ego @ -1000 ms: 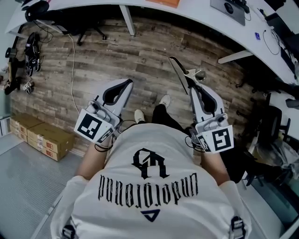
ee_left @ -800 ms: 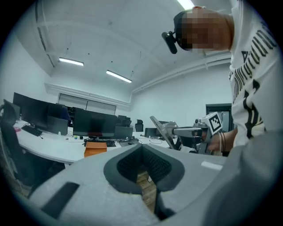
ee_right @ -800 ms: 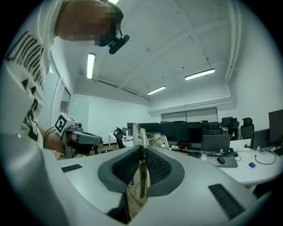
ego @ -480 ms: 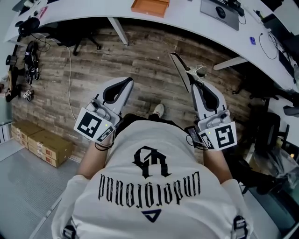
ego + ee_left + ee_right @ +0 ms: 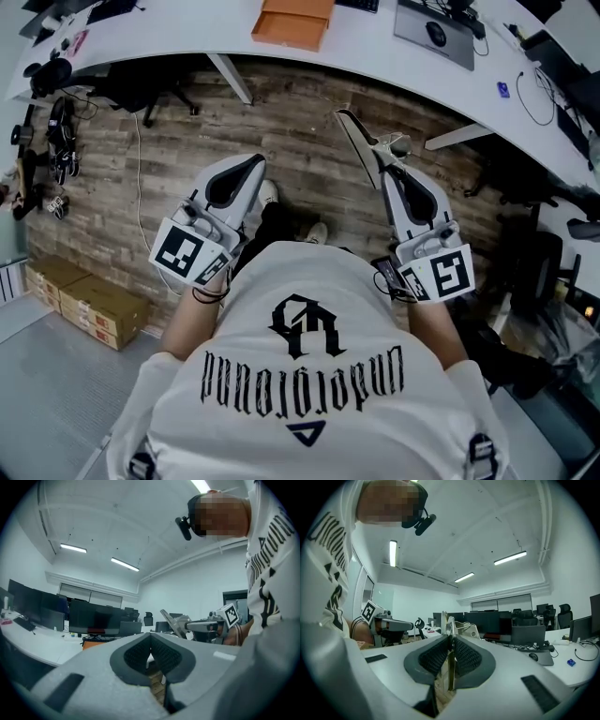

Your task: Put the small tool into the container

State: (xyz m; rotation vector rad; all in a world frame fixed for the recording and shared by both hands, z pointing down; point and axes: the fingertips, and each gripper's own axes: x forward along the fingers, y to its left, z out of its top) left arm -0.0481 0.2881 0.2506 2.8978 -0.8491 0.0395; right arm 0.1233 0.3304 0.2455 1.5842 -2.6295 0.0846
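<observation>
Tool (image 5: 361, 147), clamped in right gripper (image 5: 390, 174), points forward-left toward the desk (image 5: 375, 36).

1. Bare brown wood-plank floor (image 5: 300, 141) lies open under my left gripper (image 5: 248, 165) and right gripper (image 5: 392, 173).
2. A long curved white desk (image 5: 375, 37) bars the way ahead, on a slanted white leg (image 5: 231, 79).
3. A flat orange rectangular tray (image 5: 292, 21) sits on it.

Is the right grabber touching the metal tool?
Touching. The right gripper view shows the right gripper with its jaws shut on the small tool, which sticks out past them.
</observation>
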